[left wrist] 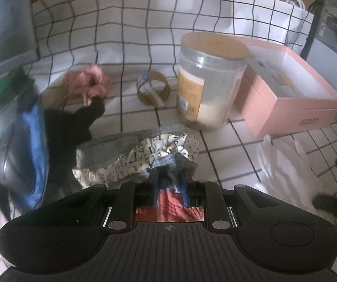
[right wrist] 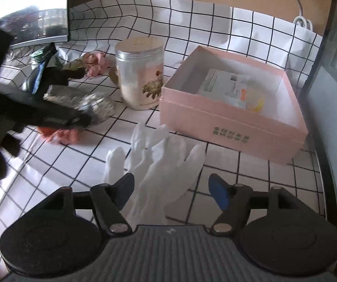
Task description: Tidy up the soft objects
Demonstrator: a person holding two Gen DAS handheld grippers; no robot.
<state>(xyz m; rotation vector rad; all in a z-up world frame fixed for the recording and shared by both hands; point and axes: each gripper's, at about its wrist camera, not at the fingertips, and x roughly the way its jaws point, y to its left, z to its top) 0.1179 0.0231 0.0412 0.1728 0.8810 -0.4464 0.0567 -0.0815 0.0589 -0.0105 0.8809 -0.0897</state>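
Clear lidded jar stands beside the tape roll (cardboard core); checked tablecloth beneath.

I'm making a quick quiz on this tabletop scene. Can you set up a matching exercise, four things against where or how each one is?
Things:
1. white gloves
2. pink box
3. left tool
4. clear jar

States:
A. lid off, papers lying inside
B. standing upright, tan lid on, beside the pink box
C. lying flat on the checked cloth between the open fingers of the right tool
D. closed on a bundle of fabric

Pairs: 1-C, 2-A, 3-D, 4-B
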